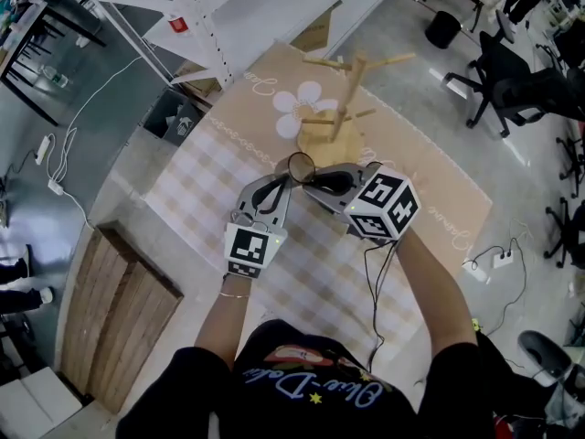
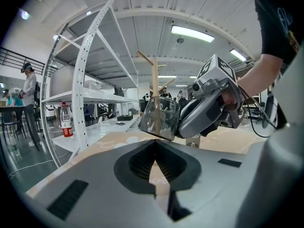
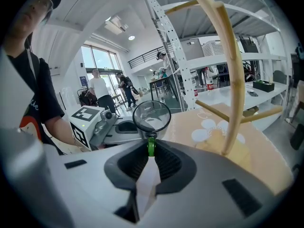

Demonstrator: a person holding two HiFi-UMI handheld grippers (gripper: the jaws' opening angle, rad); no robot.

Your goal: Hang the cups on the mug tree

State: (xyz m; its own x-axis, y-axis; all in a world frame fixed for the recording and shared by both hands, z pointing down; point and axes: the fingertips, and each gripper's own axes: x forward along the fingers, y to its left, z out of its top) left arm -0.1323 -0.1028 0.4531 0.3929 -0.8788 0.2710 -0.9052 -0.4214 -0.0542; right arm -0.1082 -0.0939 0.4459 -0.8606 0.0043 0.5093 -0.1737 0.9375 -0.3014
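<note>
A clear glass cup (image 1: pixel 300 165) with a green handle (image 3: pixel 151 146) hangs in the air over the table, just in front of the wooden mug tree (image 1: pixel 343 108). My right gripper (image 1: pixel 313 183) is shut on that handle, and the cup's round mouth (image 3: pixel 151 116) faces its camera. The tree's trunk and pegs (image 3: pixel 232 80) stand close at the right of that view, with no cup on any peg I can see. My left gripper (image 1: pixel 283 179) sits just left of the cup, its tips together with nothing between them. In the left gripper view the cup (image 2: pixel 159 118) floats above the left gripper's tips (image 2: pixel 155 144), with the tree (image 2: pixel 154 80) behind.
A beige checked cloth with a daisy print (image 1: pixel 302 103) covers the table. A wooden board (image 1: pixel 119 309) lies at the left edge. A white shelf frame (image 1: pixel 210 26) stands behind the table, with a water bottle (image 2: pixel 66 120) nearby. Office chairs (image 1: pixel 512 71) are at the right. People stand far off.
</note>
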